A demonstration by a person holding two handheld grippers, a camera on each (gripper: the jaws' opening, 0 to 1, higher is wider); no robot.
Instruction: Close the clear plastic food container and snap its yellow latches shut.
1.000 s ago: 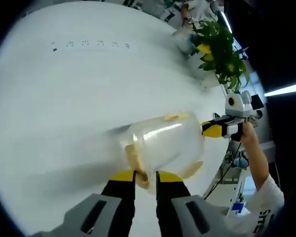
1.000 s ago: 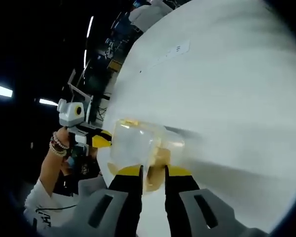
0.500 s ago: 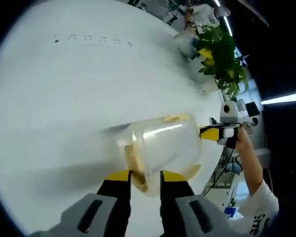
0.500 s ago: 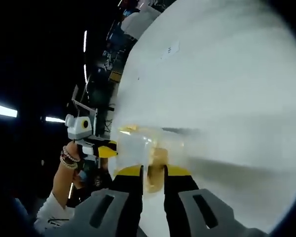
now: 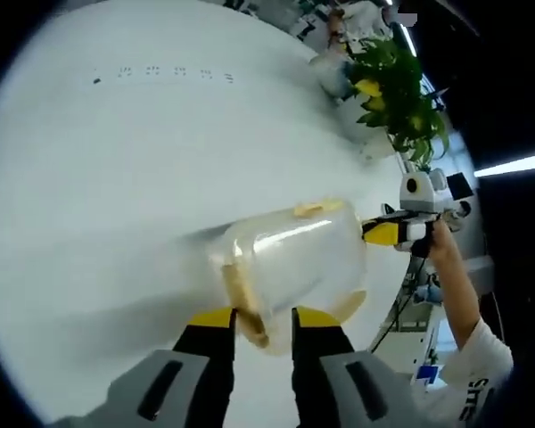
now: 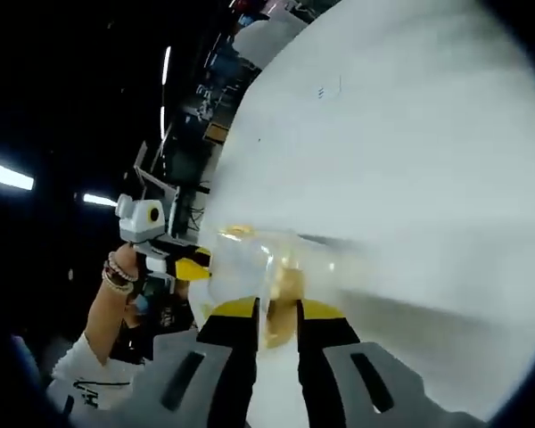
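The clear plastic container [image 5: 294, 260] lies on its side over the white table [image 5: 116, 178], with its lid on. My left gripper [image 5: 261, 321] is shut on the yellow latch [image 5: 245, 303] at the container's near end. At the far end, my right gripper [image 5: 385, 234] reaches in and touches the container. In the right gripper view, the container [image 6: 266, 266] is seen from the opposite end. There my right gripper [image 6: 276, 314] is shut on that end's yellow latch [image 6: 278, 287], and my left gripper [image 6: 189, 265] grips the far side. Another yellow latch [image 5: 314, 210] lies along the top edge.
A leafy potted plant [image 5: 397, 85] stands at the table's far right edge. A row of small dark marks [image 5: 174, 73] sits far back on the table. A person's hand [image 5: 446, 254] and a braceleted wrist [image 6: 116, 272] hold the grippers. Beyond the table the room is dark, with strip lights.
Both views have shifted slightly with the hands. The container stays held between both grippers in much the same pose.
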